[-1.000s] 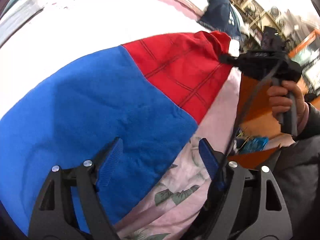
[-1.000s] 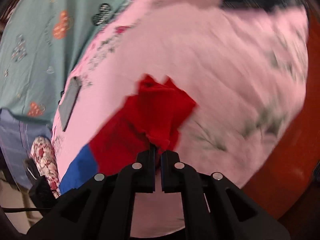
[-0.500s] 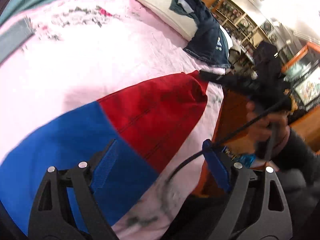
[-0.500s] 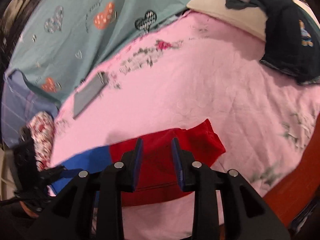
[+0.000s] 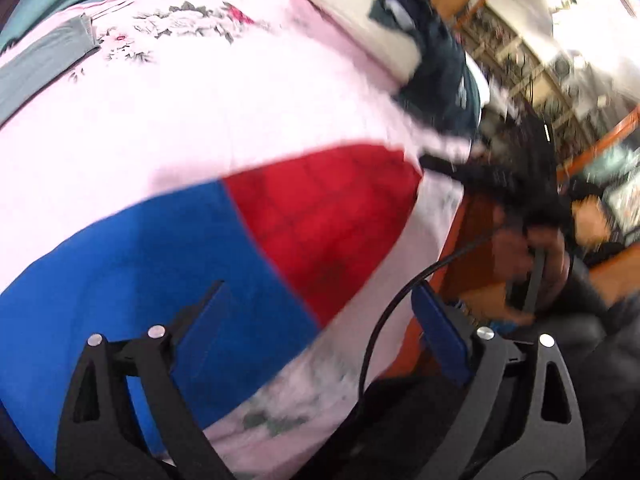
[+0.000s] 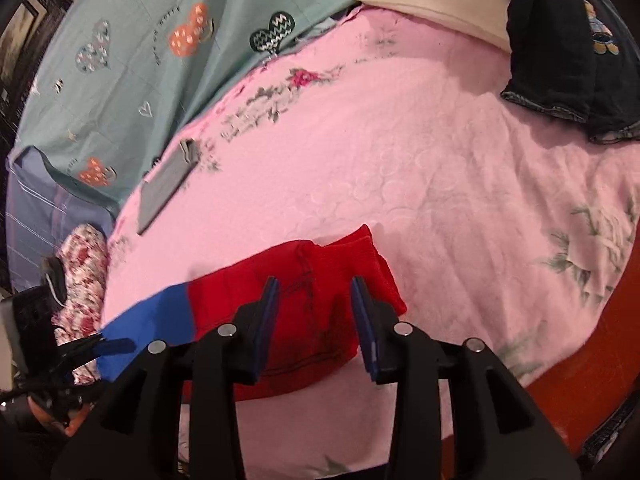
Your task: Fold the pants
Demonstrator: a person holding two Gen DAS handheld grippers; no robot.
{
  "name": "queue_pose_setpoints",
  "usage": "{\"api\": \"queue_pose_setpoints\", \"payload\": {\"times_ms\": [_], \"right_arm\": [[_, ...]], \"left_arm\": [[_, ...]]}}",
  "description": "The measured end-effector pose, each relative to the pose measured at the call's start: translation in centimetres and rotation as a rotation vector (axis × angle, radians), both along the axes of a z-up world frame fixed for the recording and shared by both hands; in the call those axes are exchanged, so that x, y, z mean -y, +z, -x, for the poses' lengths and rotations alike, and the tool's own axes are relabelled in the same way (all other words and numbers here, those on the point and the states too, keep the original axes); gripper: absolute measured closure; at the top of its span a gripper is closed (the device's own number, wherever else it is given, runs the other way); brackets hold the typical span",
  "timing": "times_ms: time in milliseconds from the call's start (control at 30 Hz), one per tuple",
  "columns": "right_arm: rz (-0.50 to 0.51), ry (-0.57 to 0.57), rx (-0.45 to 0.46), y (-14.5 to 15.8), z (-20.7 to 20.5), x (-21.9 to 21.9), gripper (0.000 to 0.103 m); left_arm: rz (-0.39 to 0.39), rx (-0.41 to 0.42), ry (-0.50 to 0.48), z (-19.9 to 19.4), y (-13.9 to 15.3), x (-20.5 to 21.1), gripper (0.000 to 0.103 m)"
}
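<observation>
Pants lying flat on the pink bedspread, long axis running left to right. Right gripper hovering over the red end, jaws apart, empty. Left gripper hanging wide open over the blue end, nearer that side.

No legible text — lettering too blurred.

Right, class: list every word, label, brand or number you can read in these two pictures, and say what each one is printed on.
None can be read.
Teal sheet: small lettering beside the orange mouse-head print, too small and distorted to read.
Dark garment: a cartoon patch only, no legible words.
Red and blue pants: no label showing.
</observation>
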State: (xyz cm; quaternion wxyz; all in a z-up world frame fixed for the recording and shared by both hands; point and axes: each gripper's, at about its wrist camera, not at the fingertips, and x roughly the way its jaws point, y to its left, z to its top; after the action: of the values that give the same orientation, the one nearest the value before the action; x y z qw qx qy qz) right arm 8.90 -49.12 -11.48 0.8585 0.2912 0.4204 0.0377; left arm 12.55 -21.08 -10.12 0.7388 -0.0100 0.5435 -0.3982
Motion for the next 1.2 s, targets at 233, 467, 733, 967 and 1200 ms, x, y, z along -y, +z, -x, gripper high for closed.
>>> {"api": "queue_pose_setpoints", "payload": {"times_ms": [233,467,733,967,1200], "right_arm": [[0.059,0.008,-0.012,0.2,1.7,1.9,0.066],[0.013,0.019,-0.027,-0.8,1.8,3.4,0.060],[-0.090,0.068,-0.048,-3.1,0.2,2.7,0.052],[-0.052,0.093,-0.023,-3.5,-0.7,1.8,0.051],[-0.050,0.084,-0.057,-3.6,-2.0,1.2,0.053]], "left_arm": [[0.050,-0.185,0.083,-1.8,-5.5,4.1,0.010],[-0.122,-0.020,-0.013,0.5,-4.1,7.7,0.010],[-0.057,-0.081,0.056,-0.9,-3.8,8.7,0.009],[-0.228,0.034,-0.015,1.4,-5.7,10.8,0.002],[-0.317,0.130,-0.072,2.2,-6.3,12.1,0.002]]}}
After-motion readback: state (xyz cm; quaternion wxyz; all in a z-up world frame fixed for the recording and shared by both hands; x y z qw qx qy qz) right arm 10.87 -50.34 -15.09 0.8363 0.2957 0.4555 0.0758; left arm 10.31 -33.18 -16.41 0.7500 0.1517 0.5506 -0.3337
